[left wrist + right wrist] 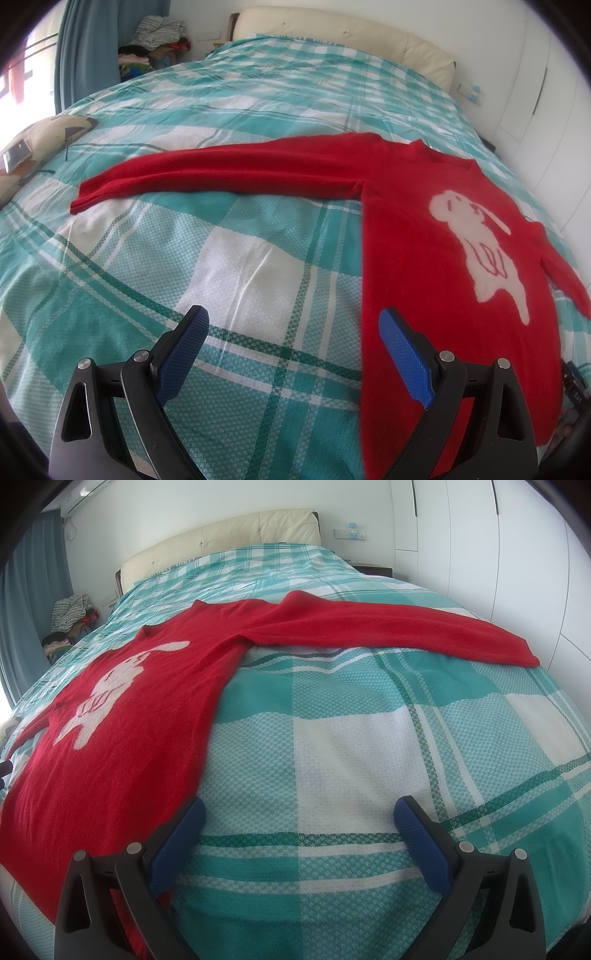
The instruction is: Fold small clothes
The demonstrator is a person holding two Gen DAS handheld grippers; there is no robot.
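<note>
A red sweater (424,236) with a white rabbit design (476,240) lies flat, front up, on the bed. One sleeve (221,173) stretches out to the left in the left wrist view. The other sleeve (406,627) stretches to the right in the right wrist view, where the body (122,716) fills the left side. My left gripper (293,317) is open and empty, hovering over the sweater's left side edge near the hem. My right gripper (299,808) is open and empty, over the sweater's right side edge near the hem.
The bed has a teal and white plaid cover (221,266) and a cream headboard (221,539). A pillow with a phone-like object (16,157) lies at the left bed edge. A pile of clothes (159,37) sits by the blue curtain. White wardrobes (498,554) stand on the right.
</note>
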